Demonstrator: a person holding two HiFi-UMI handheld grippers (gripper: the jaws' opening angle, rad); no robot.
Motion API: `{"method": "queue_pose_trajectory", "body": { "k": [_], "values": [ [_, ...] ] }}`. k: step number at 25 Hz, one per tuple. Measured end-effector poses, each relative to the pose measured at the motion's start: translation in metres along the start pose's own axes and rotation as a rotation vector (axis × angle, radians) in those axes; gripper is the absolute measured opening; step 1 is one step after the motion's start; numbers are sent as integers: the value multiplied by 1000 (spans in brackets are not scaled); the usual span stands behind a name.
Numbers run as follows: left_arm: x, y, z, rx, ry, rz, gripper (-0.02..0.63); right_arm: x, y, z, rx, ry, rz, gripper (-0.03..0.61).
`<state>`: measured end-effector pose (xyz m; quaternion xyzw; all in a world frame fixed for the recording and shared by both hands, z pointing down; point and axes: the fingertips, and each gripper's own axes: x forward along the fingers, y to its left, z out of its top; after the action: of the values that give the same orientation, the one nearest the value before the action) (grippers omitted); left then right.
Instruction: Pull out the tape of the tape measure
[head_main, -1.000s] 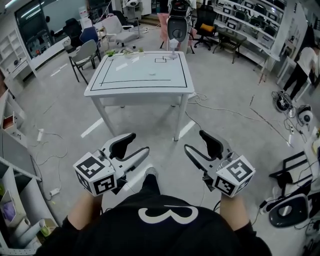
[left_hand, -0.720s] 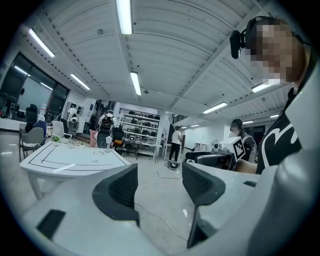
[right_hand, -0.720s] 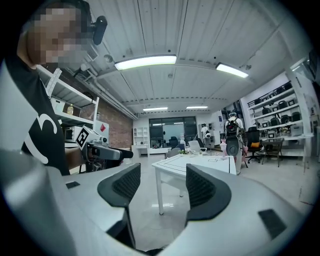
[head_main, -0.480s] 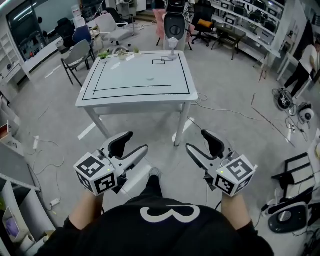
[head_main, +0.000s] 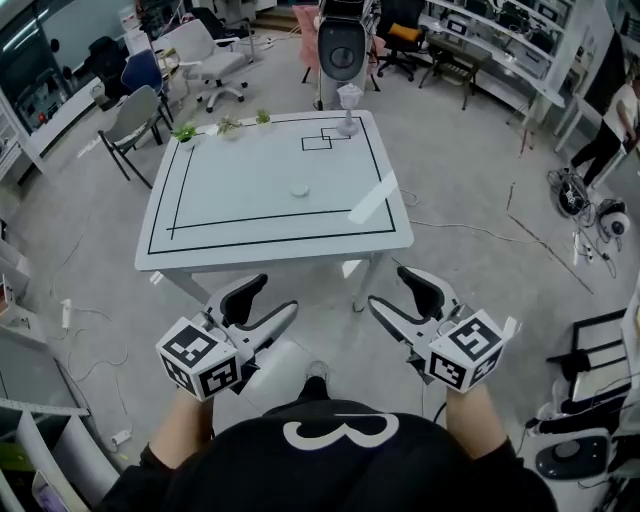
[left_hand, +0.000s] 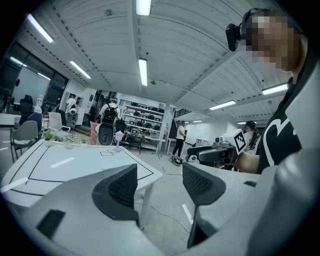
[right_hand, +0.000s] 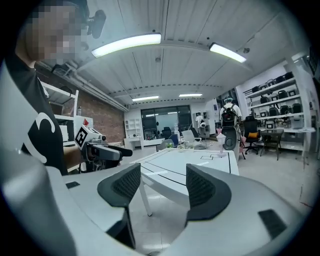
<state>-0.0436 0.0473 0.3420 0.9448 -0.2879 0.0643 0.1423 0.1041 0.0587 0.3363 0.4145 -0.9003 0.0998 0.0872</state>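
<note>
A small round white object (head_main: 299, 189), too small to tell apart as the tape measure, lies near the middle of the white table (head_main: 210, 225) with black border lines. My left gripper (head_main: 277, 293) hovers over the floor in front of the table's near edge, open with nothing between its jaws. My right gripper (head_main: 388, 285) hangs beside it, also open and empty. In the left gripper view the left gripper (left_hand: 160, 175) points past the table's corner (left_hand: 150, 172). In the right gripper view the right gripper (right_hand: 162, 177) faces the table (right_hand: 185, 160).
Small green plants (head_main: 222, 126) and a clear stemmed object (head_main: 347, 120) stand along the table's far edge. Office chairs (head_main: 135, 110), shelves and a robot base (head_main: 341, 45) lie beyond. Cables (head_main: 470, 230) trail over the floor at the right. A person (head_main: 612, 125) stands far right.
The table has come closer and now fills more of the head view. Both grippers keep their place in front of the body, still open and empty.
</note>
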Motion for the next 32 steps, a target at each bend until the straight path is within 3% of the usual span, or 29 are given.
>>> {"method": "queue_pose_trajectory", "body": {
  "k": [3, 7, 13, 20, 32],
  "values": [
    [24, 42, 2, -48, 7, 11, 267, 41, -28, 3, -25, 52, -6, 262],
    [51, 92, 2, -47, 39, 12, 267, 85, -57, 8, -20, 70, -18, 262],
    [82, 132, 3, -55, 78, 2, 267, 118, -74, -3, 4, 116, 15, 262],
    [113, 166, -5, -24, 137, 3, 267, 139, -96, -17, 49, 132, 35, 262],
    [173, 232, -8, 77, 236, 20, 267, 192, -155, -11, 51, 173, 81, 262]
  ]
}}
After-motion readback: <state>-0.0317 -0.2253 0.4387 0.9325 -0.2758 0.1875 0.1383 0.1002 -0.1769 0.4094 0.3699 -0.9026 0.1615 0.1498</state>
